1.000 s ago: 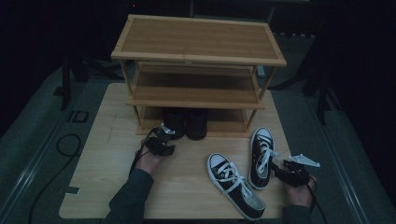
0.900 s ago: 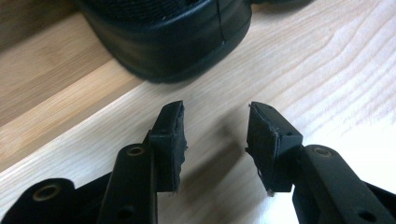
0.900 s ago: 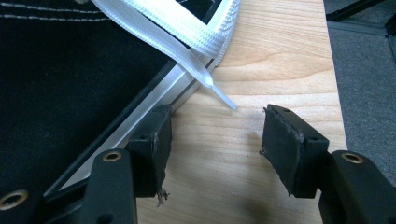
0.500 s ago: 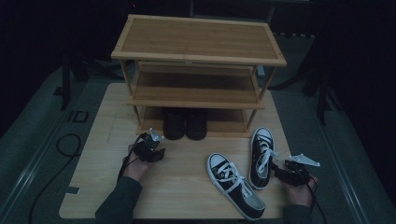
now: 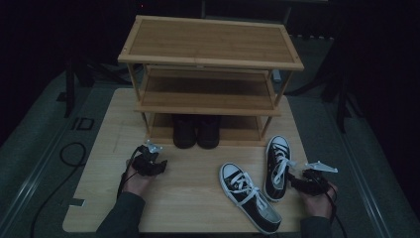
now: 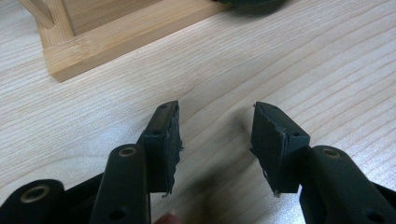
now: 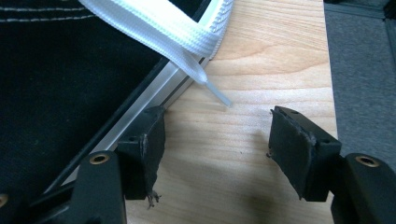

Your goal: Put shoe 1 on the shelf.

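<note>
We see a dim room, its far side lost in near-black. A light wooden counter with pale grain stands on a grey-green floor, which is edged by a pale raised strip. At the back of the counter stands a three-tier bamboo shoe rack, its slatted top catching the most light. Dark stand legs rise on the floor to the right of the rack and more to its left. A black cable loops on the floor beside the counter's left edge, and a small dark patch of tape sits at its near left corner.
</note>
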Action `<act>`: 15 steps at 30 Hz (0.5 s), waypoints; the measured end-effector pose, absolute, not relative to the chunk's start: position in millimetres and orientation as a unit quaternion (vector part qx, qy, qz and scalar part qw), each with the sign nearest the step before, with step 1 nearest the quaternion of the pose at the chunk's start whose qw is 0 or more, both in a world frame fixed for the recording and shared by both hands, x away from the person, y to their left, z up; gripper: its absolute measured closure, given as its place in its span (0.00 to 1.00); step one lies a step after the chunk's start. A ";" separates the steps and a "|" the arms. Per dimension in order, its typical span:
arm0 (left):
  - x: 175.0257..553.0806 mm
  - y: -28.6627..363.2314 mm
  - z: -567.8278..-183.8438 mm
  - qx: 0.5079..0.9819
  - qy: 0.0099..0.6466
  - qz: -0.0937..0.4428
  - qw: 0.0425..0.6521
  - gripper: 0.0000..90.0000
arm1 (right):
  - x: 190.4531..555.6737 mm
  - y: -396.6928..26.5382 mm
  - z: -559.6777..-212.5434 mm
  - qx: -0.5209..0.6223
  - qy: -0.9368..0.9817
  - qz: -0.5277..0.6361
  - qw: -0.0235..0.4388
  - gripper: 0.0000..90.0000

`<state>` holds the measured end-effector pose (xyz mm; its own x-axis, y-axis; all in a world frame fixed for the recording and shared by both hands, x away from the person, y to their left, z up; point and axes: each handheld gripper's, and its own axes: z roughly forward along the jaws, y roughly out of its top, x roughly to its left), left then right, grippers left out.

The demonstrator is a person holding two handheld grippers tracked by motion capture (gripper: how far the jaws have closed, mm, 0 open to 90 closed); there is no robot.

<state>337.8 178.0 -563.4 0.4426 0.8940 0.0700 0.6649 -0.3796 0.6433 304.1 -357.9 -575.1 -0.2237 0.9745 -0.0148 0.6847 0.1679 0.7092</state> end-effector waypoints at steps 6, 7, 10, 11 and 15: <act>339.0 183.9 -565.3 0.799 0.490 0.196 0.289 0.56 | 302.3 -355.5 -569.0 0.572 0.730 0.282 0.245 0.35; 339.0 184.4 -565.6 0.798 0.491 0.195 0.291 0.56 | 301.7 -355.5 -567.8 0.570 0.731 0.284 0.245 0.35; 339.3 186.5 -566.8 0.796 0.490 0.192 0.298 0.54 | 300.2 -355.8 -564.8 0.567 0.734 0.283 0.244 0.32; 339.2 186.8 -566.9 0.798 0.488 0.191 0.298 0.53 | 299.7 -356.1 -564.0 0.567 0.734 0.284 0.242 0.32; 339.1 187.7 -567.3 0.800 0.484 0.191 0.300 0.52 | 297.7 -358.7 -562.1 0.563 0.736 0.298 0.229 0.32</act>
<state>339.1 187.7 -567.3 0.4590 0.8883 0.0144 0.6590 -0.3513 0.6651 297.7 -358.7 -562.1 -0.2611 0.9653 -0.0015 0.6932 0.1886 0.6957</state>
